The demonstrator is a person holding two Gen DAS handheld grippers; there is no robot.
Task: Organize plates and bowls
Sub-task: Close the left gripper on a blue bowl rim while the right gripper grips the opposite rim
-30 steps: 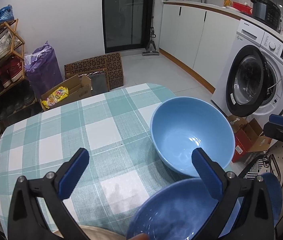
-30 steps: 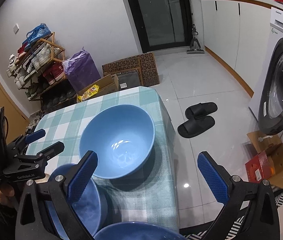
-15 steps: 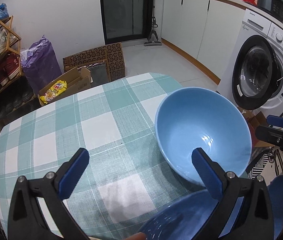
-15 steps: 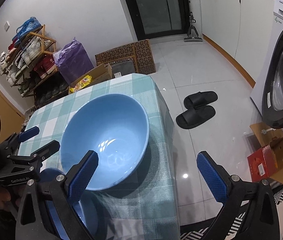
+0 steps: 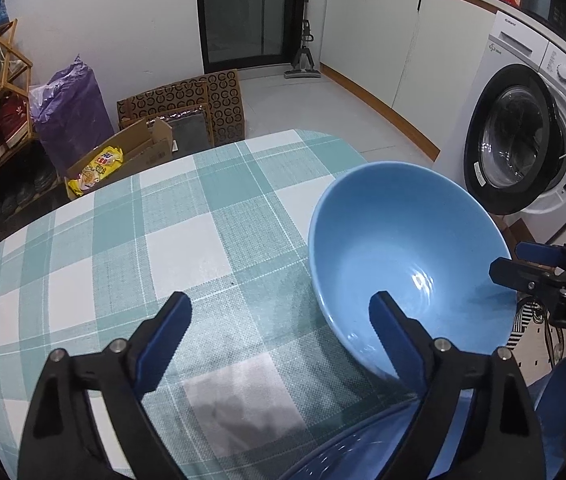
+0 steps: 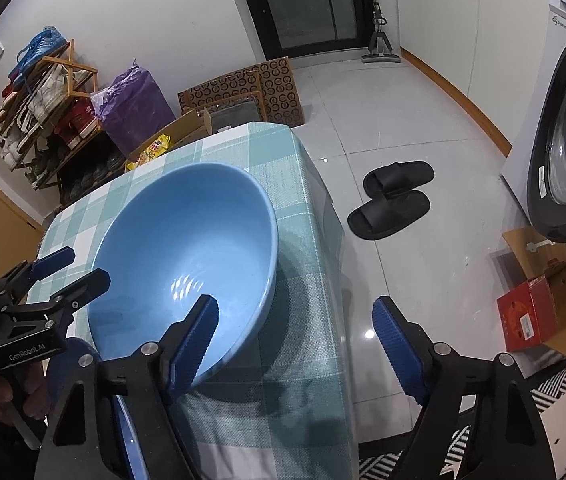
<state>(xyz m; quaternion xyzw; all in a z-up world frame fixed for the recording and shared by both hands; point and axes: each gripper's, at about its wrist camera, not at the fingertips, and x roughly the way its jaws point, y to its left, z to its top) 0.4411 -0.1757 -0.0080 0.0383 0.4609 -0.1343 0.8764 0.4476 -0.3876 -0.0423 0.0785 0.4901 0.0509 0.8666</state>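
Both grippers, left gripper [image 5: 279, 332] and right gripper [image 6: 297, 330], jaws narrowing but empty, straddle large blue bowl [image 6: 187, 256] rim; next: pinch, lift.

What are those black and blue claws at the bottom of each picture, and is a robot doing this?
No robot: a person holds a two-finger clamp in each hand, each with a wide-angle camera looking along its fingers. One picture is from the left gripper, the other from the right gripper; each also shows the other clamp at its edge. On the checked tablecloth sits a large light blue bowl, with darker blue dishes nearer the person. Both clamps' jaws have just been closing but stand apart. Each has one finger over the bowl's inside and one outside the rim, not pressing. Nothing is held yet.
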